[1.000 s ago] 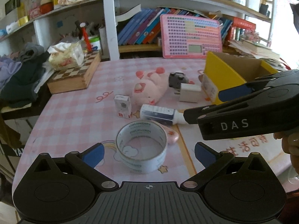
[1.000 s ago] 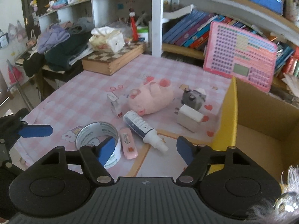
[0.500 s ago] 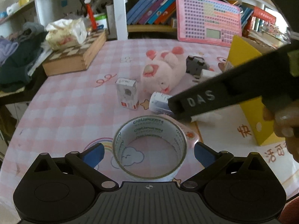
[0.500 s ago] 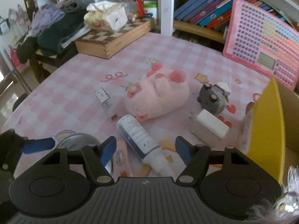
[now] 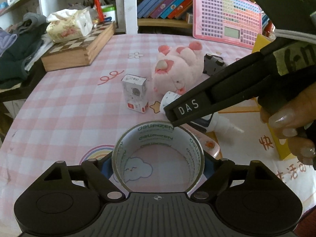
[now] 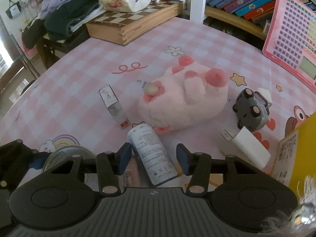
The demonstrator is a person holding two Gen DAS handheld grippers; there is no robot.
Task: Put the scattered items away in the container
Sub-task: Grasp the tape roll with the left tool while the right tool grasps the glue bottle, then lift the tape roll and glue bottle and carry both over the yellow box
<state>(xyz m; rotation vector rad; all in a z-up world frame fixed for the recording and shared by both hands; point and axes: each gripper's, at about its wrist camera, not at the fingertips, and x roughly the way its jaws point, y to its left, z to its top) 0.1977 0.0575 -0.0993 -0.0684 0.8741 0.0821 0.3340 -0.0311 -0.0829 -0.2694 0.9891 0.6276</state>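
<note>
Right gripper straddles the white spray bottle, jaws closing, left pad touching, right pad not yet on it. The bottle lies flat, base toward the pink plush, nozzle end under the gripper. Left gripper is closing around the upright tape roll, pads at its sides. Yellow box stands at right; open checked tablecloth to the left.

Both cameras sit just behind their own tool and look steeply down over the surface toward the bookshelf at its far edge. The left view hangs very close above the tape roll. Both views share the pink plush, the small box and the chessboard box.
</note>
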